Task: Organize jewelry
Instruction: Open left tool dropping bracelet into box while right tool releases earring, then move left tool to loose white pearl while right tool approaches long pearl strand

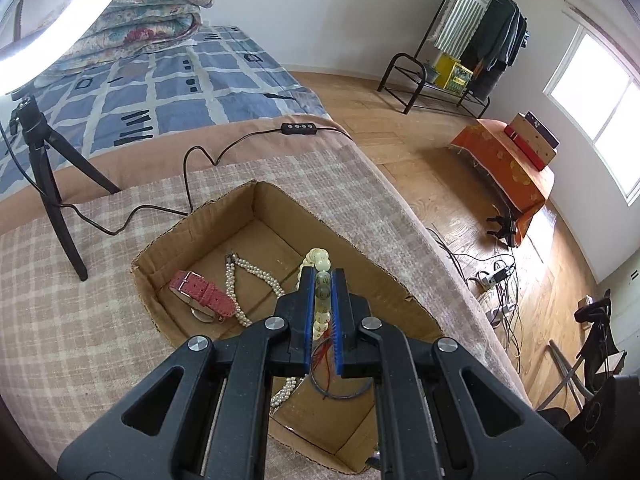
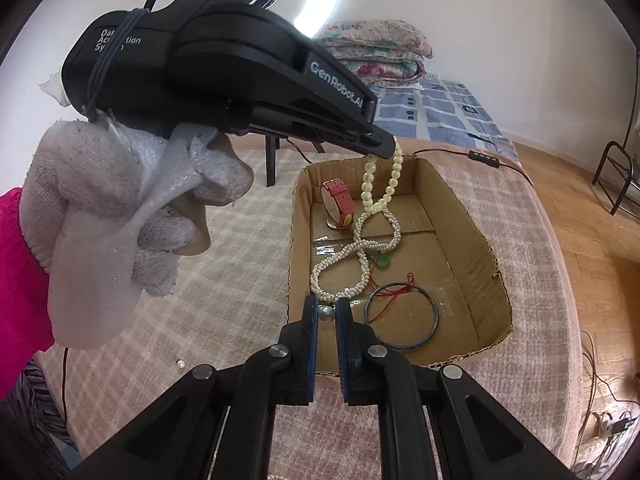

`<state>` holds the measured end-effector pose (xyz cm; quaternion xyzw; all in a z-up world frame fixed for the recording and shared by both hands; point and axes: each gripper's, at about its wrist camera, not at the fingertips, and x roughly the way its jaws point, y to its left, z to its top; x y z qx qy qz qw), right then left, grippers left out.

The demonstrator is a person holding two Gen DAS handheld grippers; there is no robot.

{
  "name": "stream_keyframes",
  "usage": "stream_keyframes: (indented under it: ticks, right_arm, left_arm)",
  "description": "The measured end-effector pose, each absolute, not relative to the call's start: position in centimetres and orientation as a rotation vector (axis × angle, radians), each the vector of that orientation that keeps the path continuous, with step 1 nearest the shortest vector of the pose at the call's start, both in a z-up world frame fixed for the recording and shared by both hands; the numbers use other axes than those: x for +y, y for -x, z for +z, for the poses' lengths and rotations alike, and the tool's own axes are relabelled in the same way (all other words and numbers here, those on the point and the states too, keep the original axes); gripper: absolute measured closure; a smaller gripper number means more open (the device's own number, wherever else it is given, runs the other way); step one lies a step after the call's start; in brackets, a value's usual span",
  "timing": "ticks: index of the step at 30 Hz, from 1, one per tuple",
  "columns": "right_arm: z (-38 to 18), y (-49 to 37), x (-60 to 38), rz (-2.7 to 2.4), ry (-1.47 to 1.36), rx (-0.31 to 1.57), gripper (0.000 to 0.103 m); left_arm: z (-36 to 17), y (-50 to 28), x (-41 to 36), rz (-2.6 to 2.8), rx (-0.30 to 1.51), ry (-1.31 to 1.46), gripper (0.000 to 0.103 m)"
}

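My left gripper (image 1: 323,276) is shut on a strand of cream beads (image 1: 318,260) and holds it over an open cardboard box (image 1: 276,204). In the right wrist view a gloved hand (image 2: 120,208) carries that left gripper (image 2: 382,150), and the cream beads (image 2: 374,188) dangle into the box (image 2: 472,216). Inside lie a pink watch (image 2: 340,200), a white pearl necklace (image 2: 360,256), a green pendant on red cord (image 2: 382,262) and a dark bangle (image 2: 402,316). My right gripper (image 2: 327,308) is above the box's near left corner, shut on a small silver ball (image 2: 327,315).
The box sits on a plaid cloth (image 1: 80,320) over a rounded table whose edge drops to the wooden floor at the right. A black tripod (image 1: 52,184) and its cable with a switch (image 1: 298,128) stand behind the box. A loose pearl (image 2: 181,364) lies on the cloth.
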<state>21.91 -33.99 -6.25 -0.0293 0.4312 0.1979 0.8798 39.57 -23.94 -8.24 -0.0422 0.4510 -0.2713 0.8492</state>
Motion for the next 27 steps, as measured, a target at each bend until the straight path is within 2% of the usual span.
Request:
stream_keyframes:
  ticks: [4,5,6,8,9,10,11,12,13,14,17,27]
  right_arm:
    - [-6.6,-22.0,-34.0,0.413,0.057,0.904,0.096]
    - [-6.6,-22.0,-34.0,0.413,0.054,0.903,0.093]
    - [-6.6,-22.0,-34.0,0.415,0.051,0.901,0.089]
    - [-6.5,-22.0,-34.1,0.412,0.043,0.894,0.070]
    - [-6.4,-21.9,-34.1,0.410,0.039,0.894,0.066]
    - [-6.4,-21.9,-34.1,0.406,0.037,0.892,0.055]
    - [-6.3,-21.8,-34.2,0.392,0.037,0.884,0.039]
    - [-6.2,-21.7,-34.2,0.378,0.037,0.873,0.030]
    - [-6.0,-21.6,-34.2,0.363,0.036,0.858,0.018]
    - [-5.8,-21.6,-34.3,0.353,0.032,0.843,0.011]
    - [-5.4,-21.5,-34.5,0.328,0.018,0.821,0.000]
    - [-5.3,-21.6,-34.8,0.261,0.030,0.815,0.000]
  left_arm:
    - [-8.5,-40.0,-24.4,-0.577,0.957,0.095,0.098]
    - [-8.5,-40.0,-24.4,-0.576,0.955,0.093,0.098]
    - [-8.5,-40.0,-24.4,-0.575,0.950,0.094,0.098]
    - [-8.3,-40.0,-24.5,-0.577,0.939,0.089,0.097]
    - [-8.3,-40.0,-24.6,-0.575,0.935,0.078,0.097]
    - [-8.1,-40.0,-24.7,-0.573,0.930,0.064,0.087]
    - [-8.0,-39.9,-24.8,-0.569,0.922,0.051,0.064]
    - [-7.8,-39.8,-24.8,-0.561,0.913,0.044,0.051]
    - [-7.5,-39.6,-24.7,-0.553,0.897,0.044,0.034]
    - [-7.2,-39.4,-24.5,-0.553,0.875,0.047,0.033]
    - [-6.7,-39.3,-24.4,-0.538,0.864,0.033,0.031]
    - [-5.8,-38.6,-23.4,-0.519,0.847,0.034,0.027]
